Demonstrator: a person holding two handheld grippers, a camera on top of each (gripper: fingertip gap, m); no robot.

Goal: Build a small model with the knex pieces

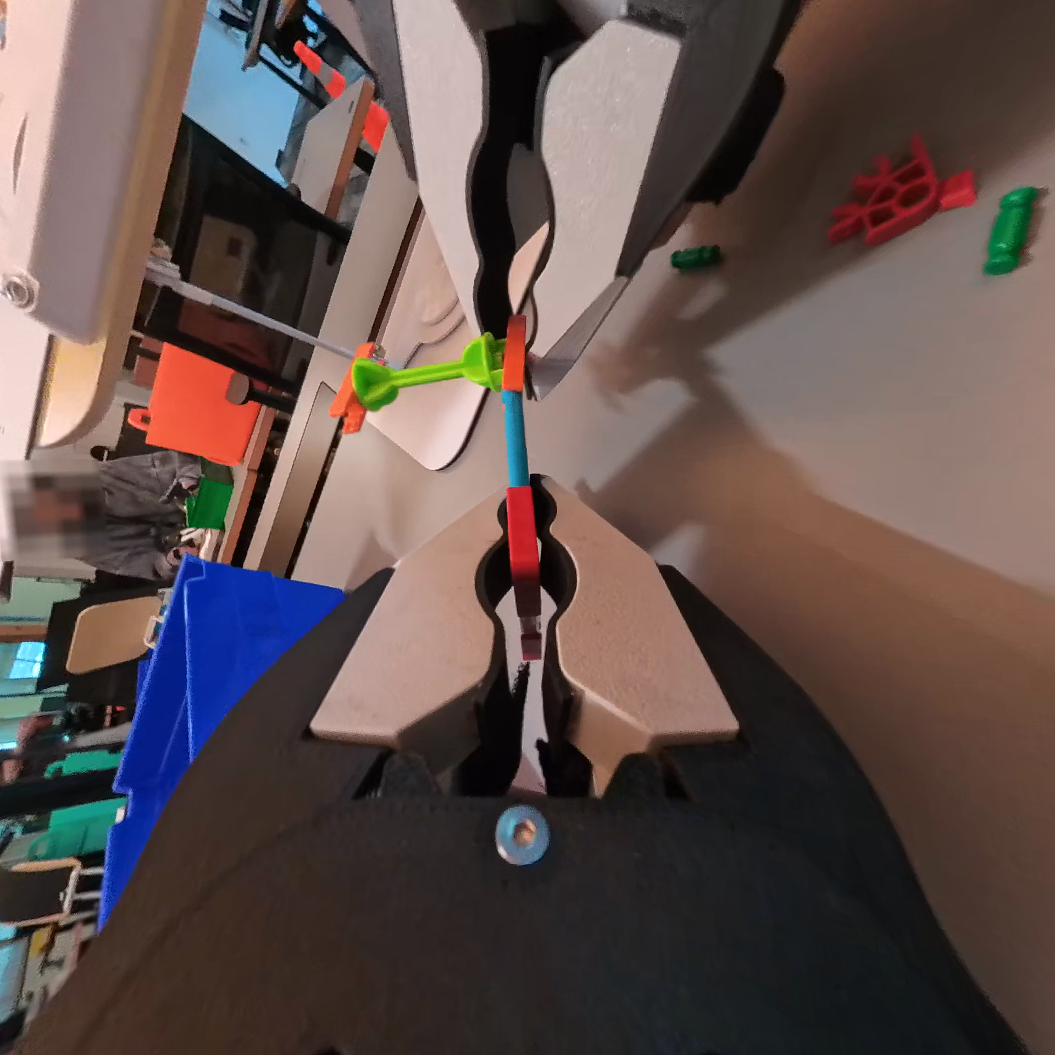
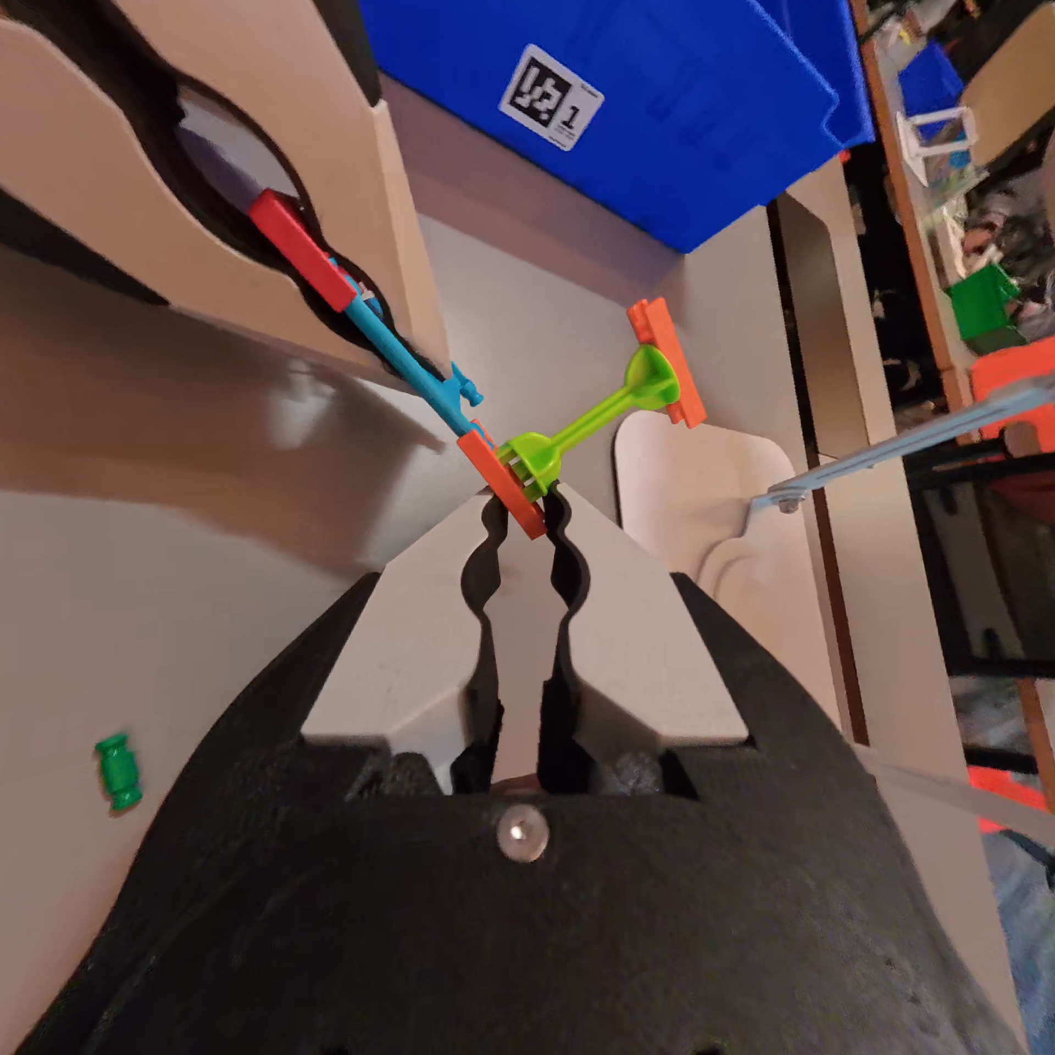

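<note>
Pale beige worktop (image 2: 143, 571) fills both views, with a blue plastic bin (image 2: 656, 114) at the top of the right wrist frame. My left hand-held gripper (image 1: 531, 502) is clamped on the red flat connector (image 1: 524, 548) at frame centre. From it a thin blue plastic rod (image 1: 515, 439) runs up to an orange flat connector (image 2: 502, 485), pinched at its edge by my right hand-held gripper (image 2: 525, 505), nearly closed. A lime-green plastic rod (image 2: 594, 422) branches off to a second orange connector (image 2: 668, 365). I judge the assembly light, stiff and prone to popping apart, so the flat connectors are the best hold. Small green spools (image 1: 1007, 231) lie loose at upper right.
</note>
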